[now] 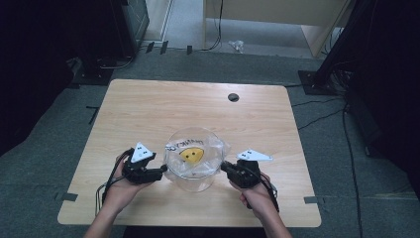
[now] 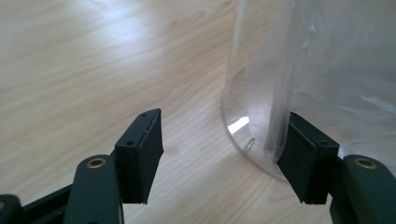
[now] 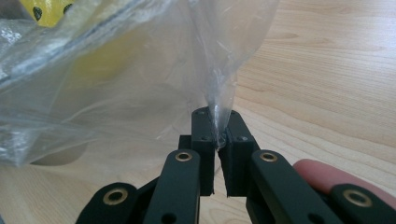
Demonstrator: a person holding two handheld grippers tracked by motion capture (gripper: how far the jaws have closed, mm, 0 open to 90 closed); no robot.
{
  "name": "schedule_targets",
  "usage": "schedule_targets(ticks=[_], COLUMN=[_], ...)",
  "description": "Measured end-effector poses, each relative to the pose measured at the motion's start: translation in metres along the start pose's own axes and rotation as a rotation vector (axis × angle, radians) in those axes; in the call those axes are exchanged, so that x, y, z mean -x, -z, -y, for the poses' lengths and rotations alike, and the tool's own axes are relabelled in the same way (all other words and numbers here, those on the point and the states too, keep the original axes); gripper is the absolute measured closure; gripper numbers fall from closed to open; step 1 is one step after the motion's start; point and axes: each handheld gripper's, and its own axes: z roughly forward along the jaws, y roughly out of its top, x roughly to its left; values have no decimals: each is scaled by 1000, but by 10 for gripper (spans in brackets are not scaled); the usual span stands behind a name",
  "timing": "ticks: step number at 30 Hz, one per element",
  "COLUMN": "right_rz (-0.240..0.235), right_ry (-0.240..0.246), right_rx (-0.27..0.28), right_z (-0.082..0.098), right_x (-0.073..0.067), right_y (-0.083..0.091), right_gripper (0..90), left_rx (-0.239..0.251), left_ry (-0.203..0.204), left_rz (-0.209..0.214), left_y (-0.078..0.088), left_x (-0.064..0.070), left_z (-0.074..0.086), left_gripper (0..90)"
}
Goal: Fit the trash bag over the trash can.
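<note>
right tongs (image 3: 217, 140) clamped tight on a pinch of the clear plastic bag (image 3: 116, 74). left tongs (image 2: 224, 154) stand apart, one jaw against the bag beside the clear container (image 1: 190, 168) on the table (image 1: 148, 106).

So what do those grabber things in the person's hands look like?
The left gripper and the right gripper are both black, each with two flat, blocky jaws on arms with brass-coloured rivets. Each carries a pale three-cornered plate with dark dots on top. Black cables trail back from them. The forearms are bare, with no sleeves showing.
</note>
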Motion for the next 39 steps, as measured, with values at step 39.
schedule_targets(ticks=[39], right_rz=[-12], right_ry=[57], right_rx=[-17], right_z=[3], right_x=[-8], right_y=[-5], right_gripper=[846], left_rx=[-63], left_ry=[-115], left_rz=[-267], left_y=[-33], left_x=[-7], left_z=[14], left_gripper=[382])
